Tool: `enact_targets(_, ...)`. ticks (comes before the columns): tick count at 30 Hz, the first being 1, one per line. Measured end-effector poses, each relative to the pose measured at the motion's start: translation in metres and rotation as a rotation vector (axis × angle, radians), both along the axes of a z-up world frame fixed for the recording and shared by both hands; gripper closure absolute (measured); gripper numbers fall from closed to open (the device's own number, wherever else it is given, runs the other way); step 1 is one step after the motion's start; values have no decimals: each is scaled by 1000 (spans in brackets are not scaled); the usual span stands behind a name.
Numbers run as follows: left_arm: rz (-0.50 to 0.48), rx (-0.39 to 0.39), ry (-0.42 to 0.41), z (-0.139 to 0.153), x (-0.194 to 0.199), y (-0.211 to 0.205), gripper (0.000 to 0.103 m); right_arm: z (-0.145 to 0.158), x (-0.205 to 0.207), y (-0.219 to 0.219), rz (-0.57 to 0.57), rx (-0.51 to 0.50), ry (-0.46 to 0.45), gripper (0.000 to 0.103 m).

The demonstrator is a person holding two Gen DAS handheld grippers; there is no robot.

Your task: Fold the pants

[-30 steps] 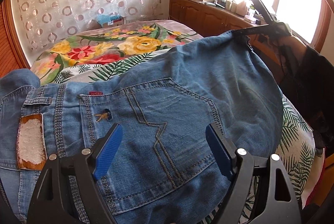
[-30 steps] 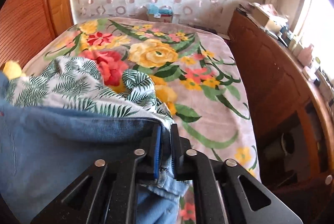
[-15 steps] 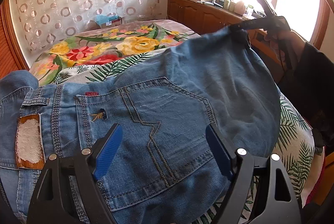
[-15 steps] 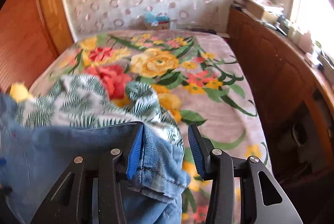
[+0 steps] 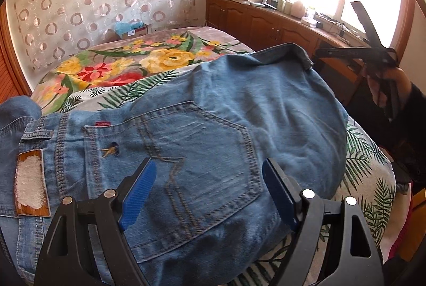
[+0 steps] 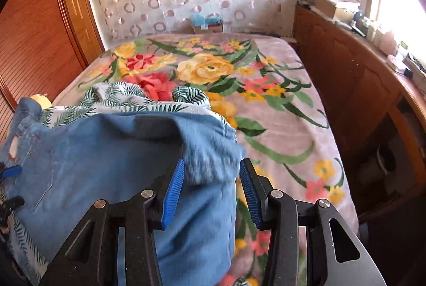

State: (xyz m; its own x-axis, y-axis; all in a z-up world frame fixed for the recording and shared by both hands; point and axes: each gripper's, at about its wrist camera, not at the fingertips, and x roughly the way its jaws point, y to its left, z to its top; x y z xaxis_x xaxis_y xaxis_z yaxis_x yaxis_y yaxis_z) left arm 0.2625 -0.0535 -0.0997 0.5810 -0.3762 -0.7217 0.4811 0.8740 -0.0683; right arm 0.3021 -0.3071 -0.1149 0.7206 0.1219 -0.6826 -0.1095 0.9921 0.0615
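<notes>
Since a second ago my right tool (image 6: 210, 190) has let go of the hem and drawn back; spread now, it leaves the faded blue denim pants (image 5: 213, 126) loose between its pads. My left tool (image 5: 206, 192) hovers spread over the back pocket, gripping nothing. With the leg folded over the seat on the floral-blanketed bed (image 6: 279, 126), I judge that next comes smoothing, then re-gripping for another fold.

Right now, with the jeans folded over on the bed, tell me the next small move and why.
Probably bring the right tool back down to the hem corner and flatten it. That tool's pads stand apart with nothing pinched, the jeans lie doubled over the back pocket, and the corner still curls up.
</notes>
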Motion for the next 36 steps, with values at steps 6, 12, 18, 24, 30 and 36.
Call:
enact_targets(6, -12, -3, 3, 1, -1, -8, 21, -13, -37, -3, 0, 26, -23, 60)
enact_targets(12, -28, 2, 17, -1, -1, -19, 21, -49, -13, 3, 7, 23, 71, 82)
enact_targets(18, -55, 12, 31, -7, -6, -34, 21, -59, 12, 2, 12, 66, 91, 91)
enact_targets(24, -44, 28, 51, -15, -5, -36, 21, -34, -20, 10, -3, 21, -14, 103)
enact_targets(30, -36, 29, 50, -16, -5, -34, 21, 0, -67, -10, -67, 38, -105, 103)
enact_targets(36, -32, 16, 45, -14, -5, -33, 21, -9, -98, -19, -105, 43, -9, 102)
